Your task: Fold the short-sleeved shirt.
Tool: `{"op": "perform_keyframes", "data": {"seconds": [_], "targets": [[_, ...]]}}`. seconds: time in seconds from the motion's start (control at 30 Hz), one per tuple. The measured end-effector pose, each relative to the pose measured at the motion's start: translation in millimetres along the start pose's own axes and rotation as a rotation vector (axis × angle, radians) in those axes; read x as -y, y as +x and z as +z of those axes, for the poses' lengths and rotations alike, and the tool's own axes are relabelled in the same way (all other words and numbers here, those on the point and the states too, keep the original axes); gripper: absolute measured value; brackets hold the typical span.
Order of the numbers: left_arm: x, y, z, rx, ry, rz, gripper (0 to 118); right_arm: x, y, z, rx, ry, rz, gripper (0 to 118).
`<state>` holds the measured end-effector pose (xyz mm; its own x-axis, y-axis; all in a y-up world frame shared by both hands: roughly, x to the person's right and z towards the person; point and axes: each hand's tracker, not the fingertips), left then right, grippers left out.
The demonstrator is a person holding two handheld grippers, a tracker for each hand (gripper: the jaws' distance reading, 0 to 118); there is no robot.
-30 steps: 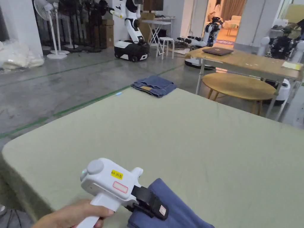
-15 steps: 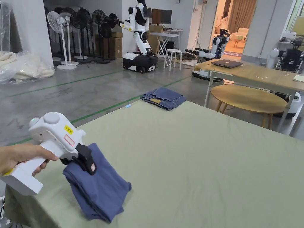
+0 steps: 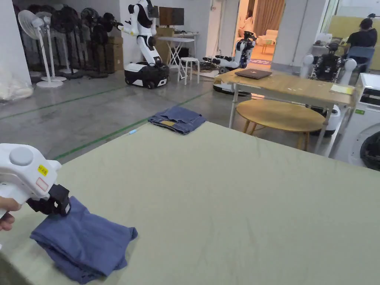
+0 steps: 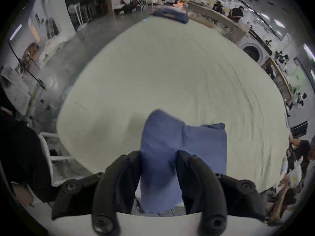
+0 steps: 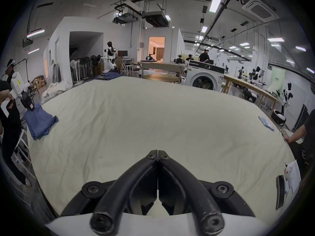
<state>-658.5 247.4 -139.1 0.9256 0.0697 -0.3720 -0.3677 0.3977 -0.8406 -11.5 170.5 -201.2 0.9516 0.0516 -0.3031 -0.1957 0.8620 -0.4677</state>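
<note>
1. Big counter [image 3: 230, 193] with a pale green cover takes up most of the scene, so I'll place everything else off that.
2. The blue short-sleeved shirt [image 3: 83, 243] is already folded into a thick bundle and sits at the counter's near left corner. Most of it rests on the cover, and one end is lifted a bit.
3. A folded pair of jeans [image 3: 177, 119] sits way over at the counter's far edge, well apart from the shirt.
4. The left hand-held gripper [image 3: 55, 202] is right at that near left corner, white body with black jaws. In the left gripper view both jaws are clamped on the raised end of the shirt [image 4: 158, 154], fabric pinched between them. A hand [image 3: 6, 217] holds its grip.
5. The right hand-held gripper [image 5: 158, 152] hangs over the counter's near edge, well away from the shirt [image 5: 40, 120]. Its jaws are pressed tip to tip with nothing in them.
</note>
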Motion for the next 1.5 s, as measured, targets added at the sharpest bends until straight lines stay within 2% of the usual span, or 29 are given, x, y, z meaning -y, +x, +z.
{"op": "perform_keyframes", "data": {"seconds": [0.13,0.27,0.43,0.63,0.7,0.83,0.9,1.0,1.33,1.5], "targets": [[8,16,20,-0.031,0.177,-0.01,39,2,6,-1,0.005,0.006,-0.014,0],[31,60,16,0.13,0.308,-0.048,39,4,12,-2,0.019,0.016,-0.023,0],[66,150,-10,0.273,0.447,-0.102,39,-1,25,-1,0.047,0.04,-0.059,0],[102,280,-20,0.317,0.704,-0.182,39,-17,48,8,0.108,0.121,-0.111,0],[110,319,-17,0.29,0.79,-0.23,38,-23,54,13,0.129,0.149,-0.111,0],[116,382,-18,0.265,0.9,-0.314,23,-32,64,22,0.158,0.207,-0.126,0],[119,408,-18,0.261,0.924,-0.342,5,-36,68,24,0.176,0.228,-0.136,0],[121,426,-23,0.25,0.932,-0.329,0,-40,72,28,0.19,0.269,-0.145,0],[134,434,-13,0.231,0.996,-0.229,0,-47,72,36,0.207,0.367,-0.14,0],[133,431,-10,0.237,0.992,-0.225,0,-46,69,37,0.197,0.38,-0.133,0]]}}
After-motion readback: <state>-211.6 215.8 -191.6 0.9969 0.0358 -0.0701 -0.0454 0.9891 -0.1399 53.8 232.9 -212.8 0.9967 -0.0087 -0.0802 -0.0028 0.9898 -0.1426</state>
